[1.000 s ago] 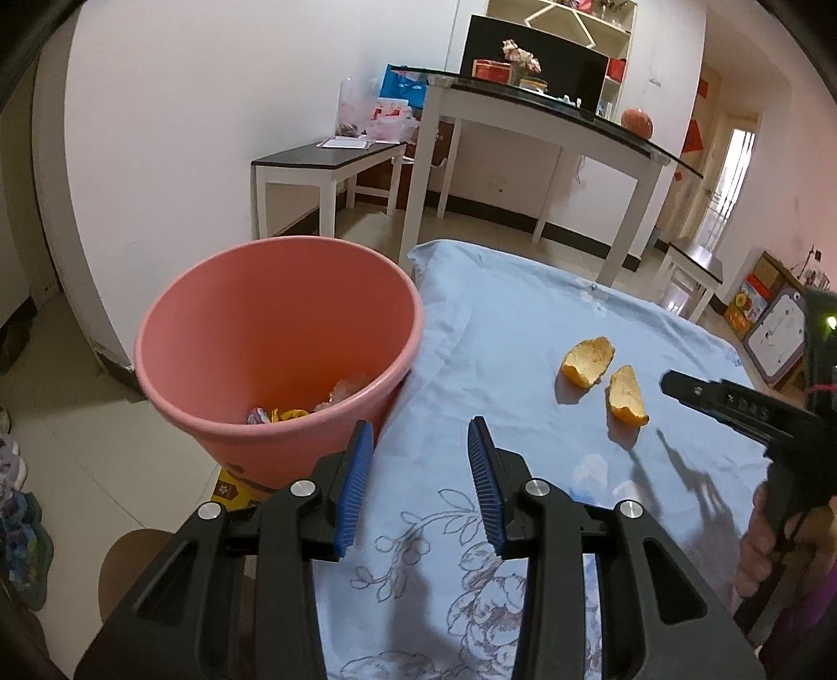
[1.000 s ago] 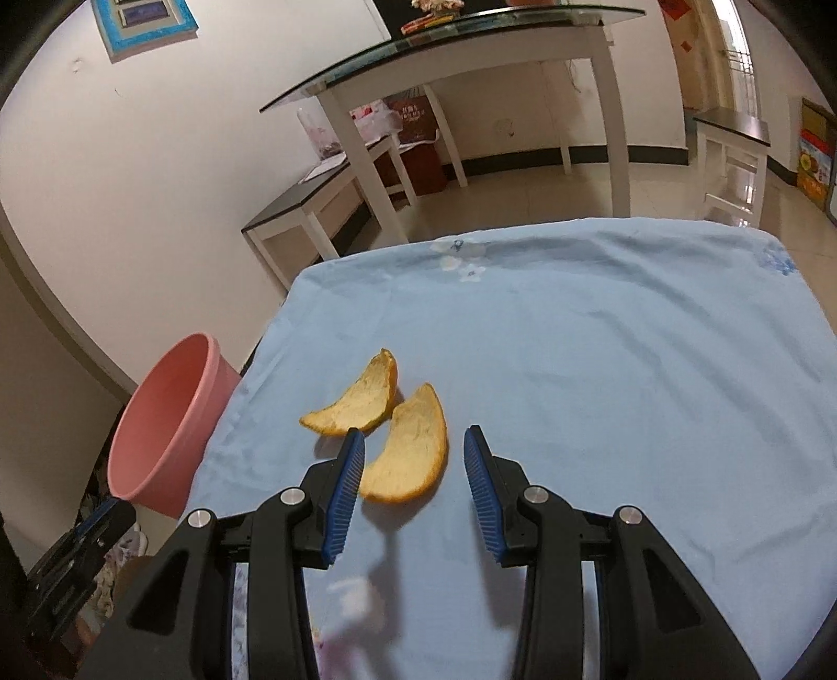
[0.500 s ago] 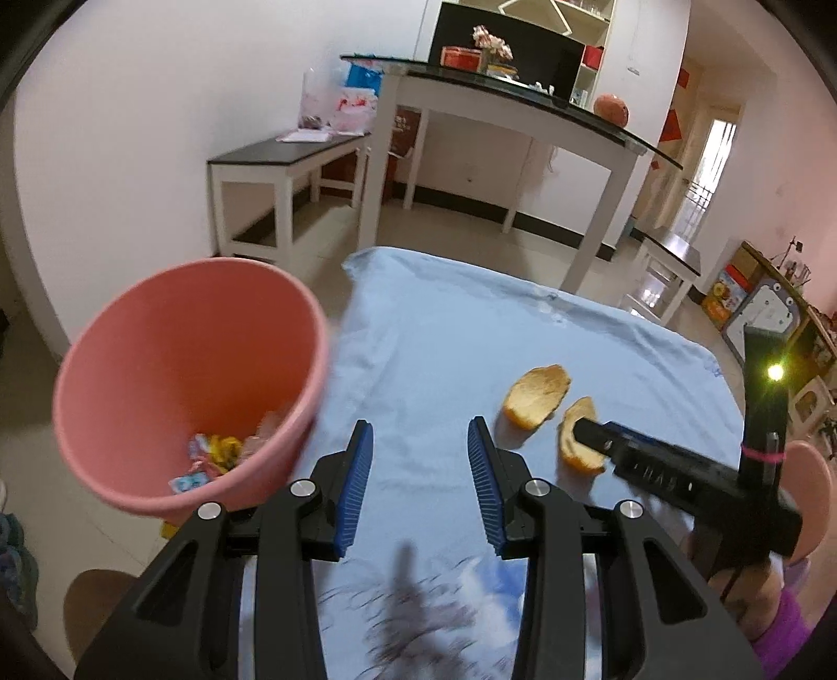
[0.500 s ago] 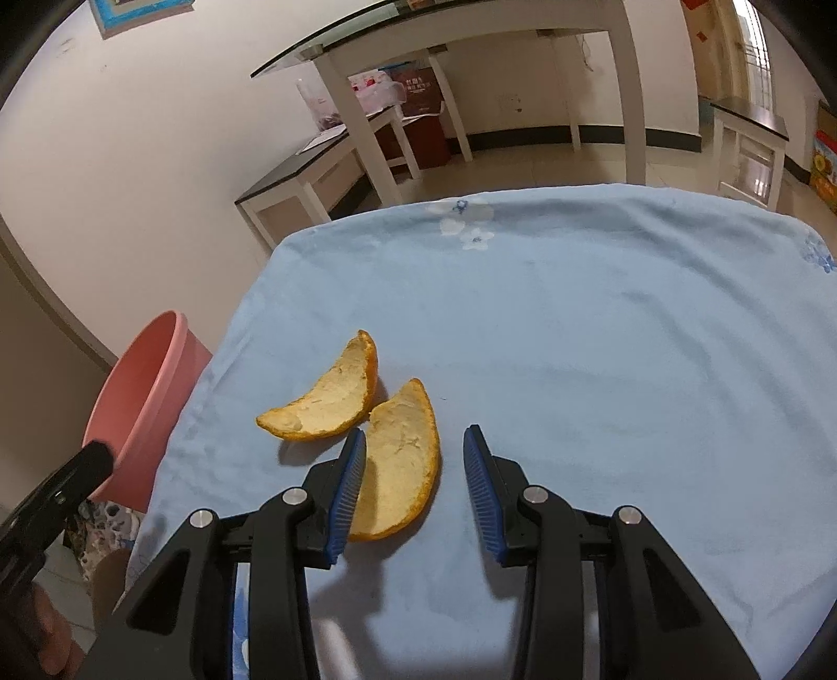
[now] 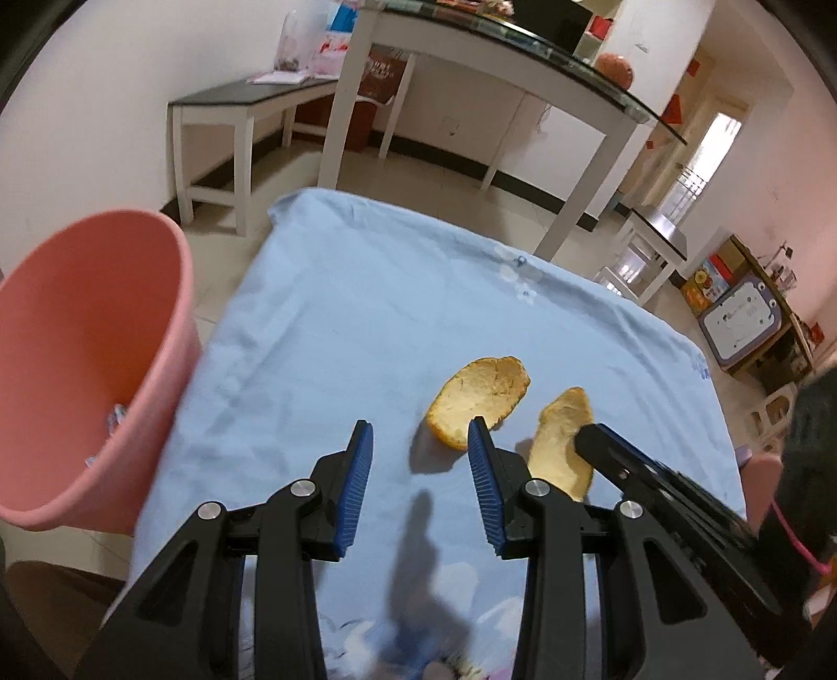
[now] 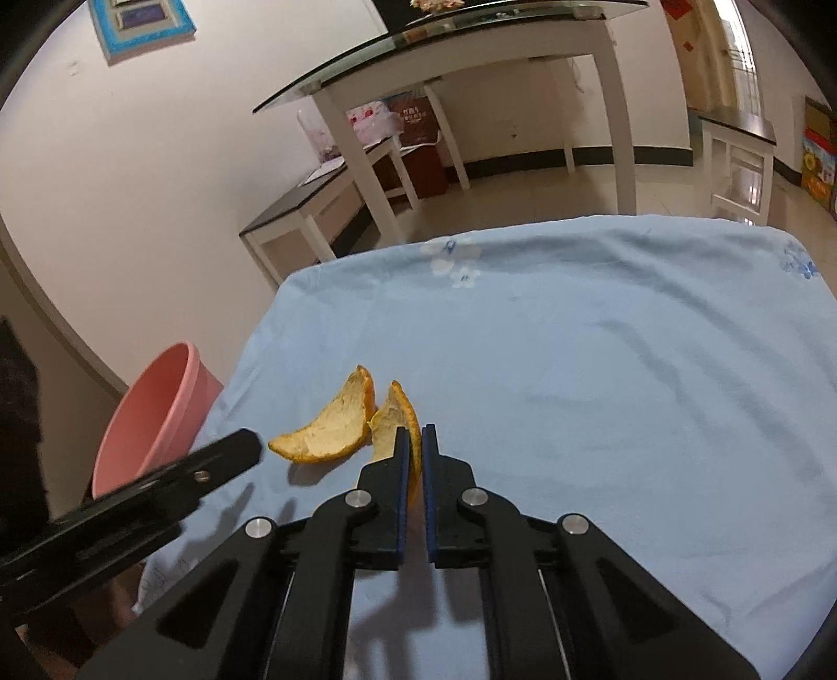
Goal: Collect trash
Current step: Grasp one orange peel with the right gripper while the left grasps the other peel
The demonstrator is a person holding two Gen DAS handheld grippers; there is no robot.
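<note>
Two orange peels lie on the blue tablecloth. My right gripper is shut on the right peel, pinching it edge-up between the blue pads; in the left wrist view this peel shows beside the right gripper. The left peel lies just past my left gripper, whose jaws stand open with only cloth between them, the right pad at the peel's near edge. In the right wrist view the left peel rests against the held one. A pink bucket with scraps inside stands left of the table.
The bucket sits below the cloth's left edge. A glass-topped white table and a low dark bench stand beyond on the tiled floor. A shelf with toys is at the right.
The right gripper's jaws have closed on the right peel, tipping it upright. The left gripper has swung right from over the bucket to the left peel.
</note>
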